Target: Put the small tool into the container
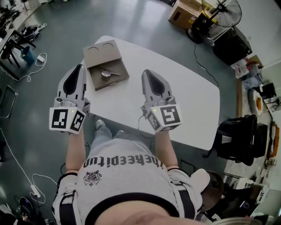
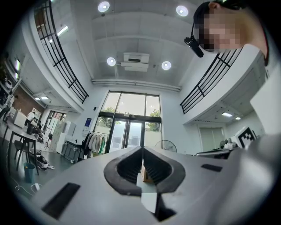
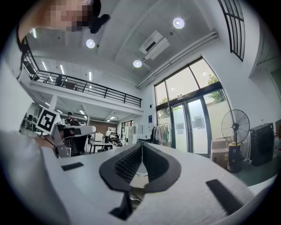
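Note:
A brown cardboard container (image 1: pixel 115 58) lies on the white table (image 1: pixel 184 96), at its far left. A small metal tool (image 1: pixel 108 74) rests inside it, on the near part of its tray. My left gripper (image 1: pixel 79 67) is held up to the left of the container, with its jaws shut and nothing between them. The right gripper (image 1: pixel 146 73) hovers to the container's right, also shut and empty. Both gripper views look up into the hall, and each shows only its own closed black fingertips (image 2: pixel 142 150) (image 3: pixel 141 146).
A standing fan (image 1: pixel 223 14) and a cardboard box (image 1: pixel 183 11) are on the floor beyond the table. A black bag (image 1: pixel 237 137) sits to the right. Cables (image 1: pixel 35 66) lie on the floor at the left. The person's torso fills the bottom of the head view.

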`<state>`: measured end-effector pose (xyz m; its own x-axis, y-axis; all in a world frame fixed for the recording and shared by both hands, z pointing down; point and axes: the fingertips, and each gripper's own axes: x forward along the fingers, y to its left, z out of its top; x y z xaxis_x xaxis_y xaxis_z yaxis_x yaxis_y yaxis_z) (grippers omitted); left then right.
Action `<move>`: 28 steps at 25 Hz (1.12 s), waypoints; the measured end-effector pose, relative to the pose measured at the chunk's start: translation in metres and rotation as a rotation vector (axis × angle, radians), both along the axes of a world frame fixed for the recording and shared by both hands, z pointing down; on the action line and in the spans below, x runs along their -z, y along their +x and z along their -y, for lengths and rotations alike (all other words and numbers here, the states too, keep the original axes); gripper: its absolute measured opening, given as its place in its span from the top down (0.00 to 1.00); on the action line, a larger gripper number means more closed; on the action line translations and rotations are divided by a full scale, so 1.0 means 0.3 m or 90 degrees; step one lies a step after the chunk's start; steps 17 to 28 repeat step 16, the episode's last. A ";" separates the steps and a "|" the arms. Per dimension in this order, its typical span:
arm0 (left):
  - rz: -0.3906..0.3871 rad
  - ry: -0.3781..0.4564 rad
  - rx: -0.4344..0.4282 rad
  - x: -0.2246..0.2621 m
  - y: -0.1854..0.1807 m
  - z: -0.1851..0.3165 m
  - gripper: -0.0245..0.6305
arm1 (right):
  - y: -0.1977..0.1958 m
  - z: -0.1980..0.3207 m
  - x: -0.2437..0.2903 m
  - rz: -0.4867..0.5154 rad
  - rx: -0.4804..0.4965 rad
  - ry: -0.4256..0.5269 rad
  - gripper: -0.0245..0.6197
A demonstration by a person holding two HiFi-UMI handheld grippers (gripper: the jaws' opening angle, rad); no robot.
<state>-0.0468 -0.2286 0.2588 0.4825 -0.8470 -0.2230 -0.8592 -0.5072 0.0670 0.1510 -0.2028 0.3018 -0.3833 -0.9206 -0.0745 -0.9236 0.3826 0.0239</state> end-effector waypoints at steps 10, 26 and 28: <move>-0.001 0.002 0.012 0.008 0.014 -0.026 0.94 | 0.012 -0.023 0.018 0.011 0.006 0.012 0.96; -0.005 0.005 0.013 0.019 0.037 -0.041 0.94 | 0.042 -0.038 0.028 0.015 0.003 0.015 0.96; -0.005 0.005 0.013 0.019 0.037 -0.041 0.94 | 0.042 -0.038 0.028 0.015 0.003 0.015 0.96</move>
